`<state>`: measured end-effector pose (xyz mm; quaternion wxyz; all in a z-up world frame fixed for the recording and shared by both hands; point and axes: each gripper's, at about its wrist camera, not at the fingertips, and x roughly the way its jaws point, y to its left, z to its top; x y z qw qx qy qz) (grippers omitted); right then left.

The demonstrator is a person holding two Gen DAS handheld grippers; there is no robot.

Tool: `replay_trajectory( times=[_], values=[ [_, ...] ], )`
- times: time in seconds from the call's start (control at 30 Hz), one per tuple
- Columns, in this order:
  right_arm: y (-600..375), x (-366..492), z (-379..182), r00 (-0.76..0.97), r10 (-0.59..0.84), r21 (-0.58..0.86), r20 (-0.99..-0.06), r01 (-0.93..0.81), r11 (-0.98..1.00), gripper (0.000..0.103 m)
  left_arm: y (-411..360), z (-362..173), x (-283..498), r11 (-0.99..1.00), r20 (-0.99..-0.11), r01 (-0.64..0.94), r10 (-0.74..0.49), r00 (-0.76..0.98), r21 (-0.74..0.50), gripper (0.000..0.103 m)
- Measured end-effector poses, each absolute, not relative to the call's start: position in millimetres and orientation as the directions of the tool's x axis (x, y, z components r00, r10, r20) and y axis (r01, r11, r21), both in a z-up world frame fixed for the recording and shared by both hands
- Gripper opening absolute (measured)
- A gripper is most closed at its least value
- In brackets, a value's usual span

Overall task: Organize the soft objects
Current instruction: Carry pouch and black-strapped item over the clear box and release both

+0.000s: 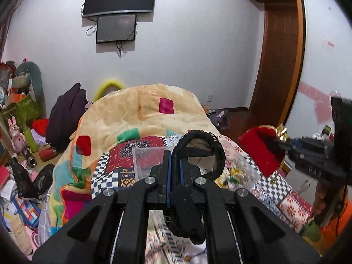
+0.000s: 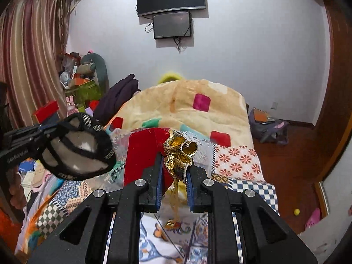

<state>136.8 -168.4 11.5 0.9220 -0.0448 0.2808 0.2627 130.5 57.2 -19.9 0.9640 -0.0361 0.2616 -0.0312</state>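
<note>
Black lettering "GenRobot.AI" marks left tool (image 2: 47, 129) gripping black pouch (image 2: 81, 147).

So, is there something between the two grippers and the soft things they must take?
No. The left gripper is already shut on the black cloth piece, and the right gripper is shut on the red pouch at its gold bow. Both are held above the patchwork quilt.

Gold ribbon (image 2: 180, 154) in right tool (image 2: 175, 171)
</note>
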Motion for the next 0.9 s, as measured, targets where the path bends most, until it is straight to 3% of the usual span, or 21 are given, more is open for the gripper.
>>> replay_trajectory(
  times=[0.6, 0.7, 0.83, 0.9],
  values=[
    [-131.3, 180.6, -57.2, 0.587, 0.422, 0.049, -0.691, -0.544, 0.837, 0.019, 63.4, -106.3, 212.6, 0.997, -0.664, -0.003, -0.045, 0.746, -0.071, 0.006],
    [-130.1, 177.6, -57.4, 0.586, 0.408, 0.031, -0.7, -0.547, 0.837, 0.026, 63.4, -110.6, 210.7, 0.998, -0.676, -0.006, -0.043, 0.736, -0.069, 0.014],
    [-133.6, 176.2, -52.3, 0.596, 0.405, 0.03, -0.693, -0.537, 0.843, 0.055, 60.0, -108.5, 199.3, 0.996, -0.677, 0.019, -0.071, 0.732, -0.083, 0.033],
    [-136.8, 173.6, -47.6, 0.597, 0.413, 0.038, -0.687, -0.538, 0.842, 0.056, 57.0, -104.2, 192.2, 0.997, -0.668, 0.027, -0.071, 0.741, -0.077, 0.044]
  ],
)
